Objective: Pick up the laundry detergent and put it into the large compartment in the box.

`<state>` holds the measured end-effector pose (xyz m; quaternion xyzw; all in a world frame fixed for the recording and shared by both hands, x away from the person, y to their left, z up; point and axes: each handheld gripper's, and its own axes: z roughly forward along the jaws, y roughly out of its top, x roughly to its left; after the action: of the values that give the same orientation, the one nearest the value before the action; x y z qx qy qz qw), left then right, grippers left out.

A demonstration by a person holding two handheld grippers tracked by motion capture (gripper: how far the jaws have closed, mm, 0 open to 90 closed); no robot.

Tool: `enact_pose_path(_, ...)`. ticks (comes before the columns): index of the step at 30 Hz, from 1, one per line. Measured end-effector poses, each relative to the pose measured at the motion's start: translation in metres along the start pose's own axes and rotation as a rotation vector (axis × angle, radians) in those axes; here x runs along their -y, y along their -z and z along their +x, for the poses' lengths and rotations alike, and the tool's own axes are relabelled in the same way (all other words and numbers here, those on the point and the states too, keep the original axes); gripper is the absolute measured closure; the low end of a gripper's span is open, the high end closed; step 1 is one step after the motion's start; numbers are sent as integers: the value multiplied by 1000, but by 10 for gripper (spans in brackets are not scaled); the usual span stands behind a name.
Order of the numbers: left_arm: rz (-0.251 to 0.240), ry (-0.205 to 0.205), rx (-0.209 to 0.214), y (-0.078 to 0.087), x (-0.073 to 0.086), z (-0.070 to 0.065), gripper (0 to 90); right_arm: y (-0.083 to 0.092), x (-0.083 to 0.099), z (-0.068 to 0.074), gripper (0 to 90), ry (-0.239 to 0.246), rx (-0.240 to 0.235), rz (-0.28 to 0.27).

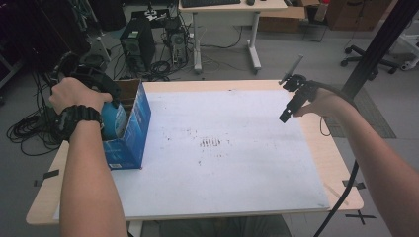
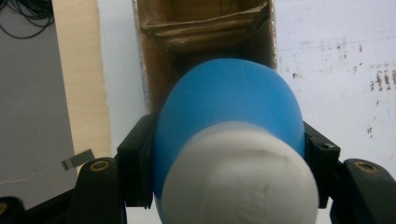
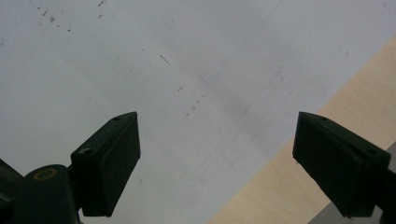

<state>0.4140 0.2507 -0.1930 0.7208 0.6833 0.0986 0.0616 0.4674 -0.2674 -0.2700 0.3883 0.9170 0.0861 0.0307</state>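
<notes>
A blue rounded bottle with a white cap sits between the jaws of my left gripper, which is shut on it. The bottle hangs over the open top of a blue cardboard box at the table's left edge, and part of its blue body has gone into the opening. The box's brown inside lies straight ahead of the bottle. My right gripper hovers open above the white sheet, nothing between its fingers; the high view has it near the table's far right corner.
A white sheet with a few dark marks covers most of the wooden table. Beyond the far edge stand computer towers, tangled cables and a desk. A black post rises at the right.
</notes>
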Motion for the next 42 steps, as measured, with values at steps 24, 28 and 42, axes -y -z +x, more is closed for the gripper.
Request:
enact_pose_path(24,29,-8,11,-29,5,0,368,-3,3,-2,147,-5,-1,3)
enact_pose_path(28,31,-4,14,-34,6,0,368,-4,3,-3,147,-5,0,6)
enact_pose_path(42,44,-5,10,-46,8,0,368,-4,4,-2,147,-8,1,6)
